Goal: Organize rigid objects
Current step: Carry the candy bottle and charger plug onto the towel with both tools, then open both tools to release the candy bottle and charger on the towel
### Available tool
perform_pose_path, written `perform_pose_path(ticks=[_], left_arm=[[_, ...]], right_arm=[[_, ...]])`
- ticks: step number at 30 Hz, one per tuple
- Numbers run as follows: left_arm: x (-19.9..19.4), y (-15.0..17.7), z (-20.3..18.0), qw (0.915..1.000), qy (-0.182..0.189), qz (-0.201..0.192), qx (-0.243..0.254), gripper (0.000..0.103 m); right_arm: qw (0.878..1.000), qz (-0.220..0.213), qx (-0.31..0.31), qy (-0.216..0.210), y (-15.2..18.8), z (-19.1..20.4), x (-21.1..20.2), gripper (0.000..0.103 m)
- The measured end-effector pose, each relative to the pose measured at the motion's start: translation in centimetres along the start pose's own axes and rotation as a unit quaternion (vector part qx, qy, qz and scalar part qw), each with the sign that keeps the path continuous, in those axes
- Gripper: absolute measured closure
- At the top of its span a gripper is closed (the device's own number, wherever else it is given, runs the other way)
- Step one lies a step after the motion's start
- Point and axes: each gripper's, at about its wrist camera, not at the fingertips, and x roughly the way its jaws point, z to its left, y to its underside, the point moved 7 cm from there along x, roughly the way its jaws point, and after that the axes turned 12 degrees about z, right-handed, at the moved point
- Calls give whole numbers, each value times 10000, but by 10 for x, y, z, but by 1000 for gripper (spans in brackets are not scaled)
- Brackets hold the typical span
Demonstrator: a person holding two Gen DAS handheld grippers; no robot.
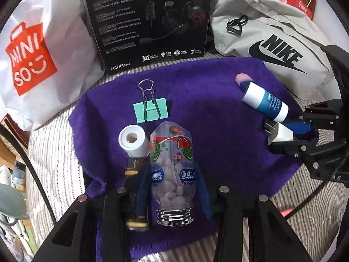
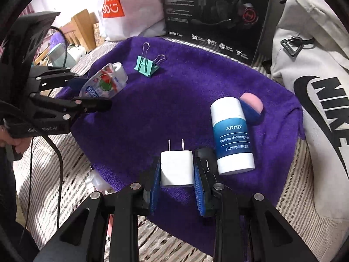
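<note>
Charger point(image 2: 177, 167) between right tongs point(image 2: 177, 183)

Binder clip point(image 1: 150, 110) on towel point(image 1: 207, 100), behind bottle point(image 1: 173, 170).

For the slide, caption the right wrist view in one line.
Right tool grips a white plug adapter over the purple towel, beside a lying Vaseline balm tube.

A striped bed cover point(image 1: 56, 170) fills the lower frame, with wooden furniture point(image 2: 80, 28) at upper left.
</note>
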Motion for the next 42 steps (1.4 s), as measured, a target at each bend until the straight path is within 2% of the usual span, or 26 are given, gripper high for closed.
perform_pose_path(ticks=[7, 23, 25, 27, 28, 31, 34, 36, 40, 42], left_arm=[[14, -5, 2, 10000, 5, 35, 25, 64], [18, -3, 2, 10000, -18, -9, 24, 63], [17, -1, 2, 10000, 1, 25, 28, 61], [16, 2, 1, 10000, 47, 64, 24, 53], [16, 4, -1, 10000, 54, 70, 41, 51], [13, 12, -4, 10000, 30, 61, 67, 48], [5, 16, -3, 10000, 83, 16, -3, 44], [-5, 19, -3, 9999, 66, -60, -56, 36], [-32, 30, -6, 9995, -51, -280, -97, 27], [-43, 38, -6, 9992, -77, -371, -148, 18]], right_arm=[[9994, 132, -239, 207, 0, 4, 8, 75], [9991, 165, -371, 147, 0, 4, 11, 73], [9992, 188, -353, 13, -1, 3, 11, 69], [9991, 234, -309, -184, 0, 3, 10, 57], [9990, 270, -269, -241, 1, 3, 10, 56], [9993, 343, -119, -119, 1, 0, 8, 51], [9996, 279, 16, -25, 4, 0, -2, 41], [9997, 138, 93, 175, 8, 1, -15, 26], [9986, -126, 326, 395, 23, 2, -38, 18], [9967, -250, 548, 539, 35, 1, -49, 5]])
